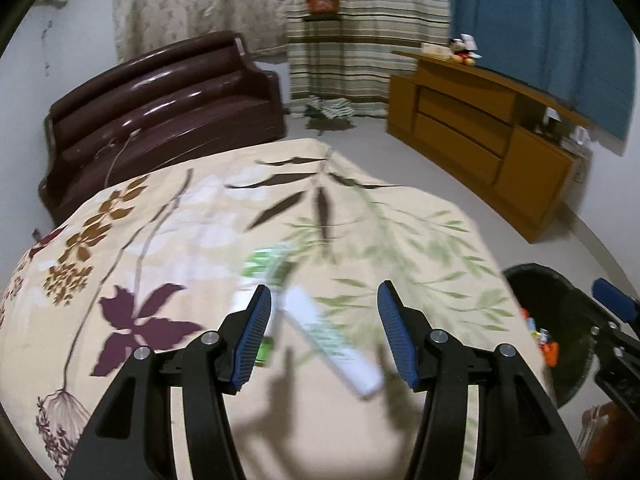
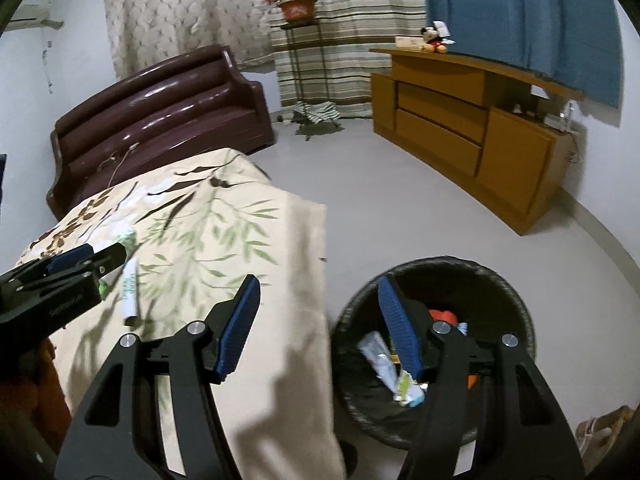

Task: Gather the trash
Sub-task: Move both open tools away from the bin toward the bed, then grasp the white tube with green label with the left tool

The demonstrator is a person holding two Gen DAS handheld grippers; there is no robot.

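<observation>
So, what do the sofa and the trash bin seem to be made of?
The sofa looks like dark brown leather or faux leather; its glossy surface shows bright streaks of reflected light. The trash bin seems to be black woven or mesh material, perhaps plastic or metal; its textured wall suggests this, but the blur leaves it open.

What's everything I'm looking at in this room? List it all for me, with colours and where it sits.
Tube: one, white with green print, on the tablecloth, blurred.
Green packet: one, beside the tube, blurred.
Tablecloth: one, cream with leaf print, over the table.
Trash bin: one, black, on the floor beside the table, holding wrappers.
Sofa: one, dark brown, behind the table.
Cabinet: one, wooden, by the blue curtain.
Potted plant: one, orange pot, on a stand.
Plush toy: one, on the cabinet.
Left gripper: black, blue pads, open over the tube.
Right gripper: black, blue pads, open, empty.
</observation>
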